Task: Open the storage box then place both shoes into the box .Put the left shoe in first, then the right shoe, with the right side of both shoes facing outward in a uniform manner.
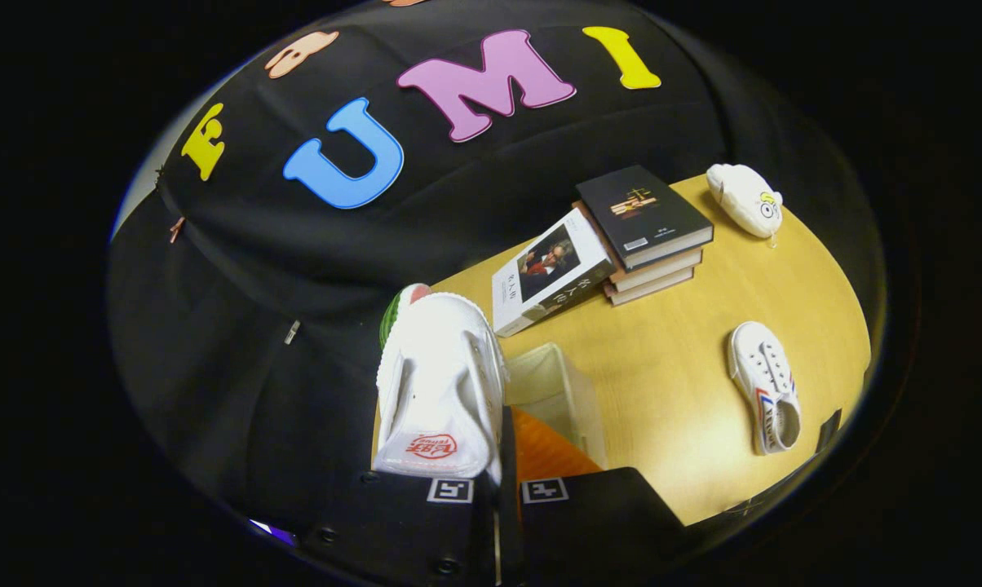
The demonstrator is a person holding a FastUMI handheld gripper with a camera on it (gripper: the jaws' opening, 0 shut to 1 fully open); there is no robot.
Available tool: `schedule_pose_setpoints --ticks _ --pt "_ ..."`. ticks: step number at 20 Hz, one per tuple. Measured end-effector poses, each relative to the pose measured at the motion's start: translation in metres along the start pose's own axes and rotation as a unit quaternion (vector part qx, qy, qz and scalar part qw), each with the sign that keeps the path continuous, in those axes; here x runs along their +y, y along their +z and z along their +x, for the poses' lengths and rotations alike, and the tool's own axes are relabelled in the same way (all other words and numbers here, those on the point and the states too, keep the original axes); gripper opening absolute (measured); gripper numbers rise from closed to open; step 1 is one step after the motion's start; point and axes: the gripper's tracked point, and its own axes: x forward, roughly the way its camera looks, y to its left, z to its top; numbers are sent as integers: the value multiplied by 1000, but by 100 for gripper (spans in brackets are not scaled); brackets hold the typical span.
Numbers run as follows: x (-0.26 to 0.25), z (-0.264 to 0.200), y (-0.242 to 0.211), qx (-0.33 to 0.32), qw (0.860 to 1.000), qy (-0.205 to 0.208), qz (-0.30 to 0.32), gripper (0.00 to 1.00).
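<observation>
White shoe (440, 390) with red heel logo; white red-blue-striped shoe (767, 397); yellow wooden table (687, 367); orange-lidded clear box (555, 408).

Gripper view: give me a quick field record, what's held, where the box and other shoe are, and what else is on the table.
gripper: fingers shut on held shoe
held shoe: white, lifted, heel toward the camera
storage box: clear, just ahead of the fingers, orange part nearest them
other shoe: white, lying on the table beyond the box
table: wooden top
books: stacked, one book leaning against them
white pouch: beyond the books
</observation>
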Motion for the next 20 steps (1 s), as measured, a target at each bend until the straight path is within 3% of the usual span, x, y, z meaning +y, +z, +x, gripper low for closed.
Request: schedule_pose_setpoints --ticks 7,10,12,15,17,20 --pt "-8 54 -63 58 996 -62 -21 8" --pt "-9 68 -76 72 995 -68 -19 10" --pt "-4 71 -83 85 994 -62 -17 20" --pt "22 71 -79 78 997 -18 -4 56" --pt "37 65 -67 67 998 4 -2 100" --pt "39 51 -52 53 998 12 -45 98"
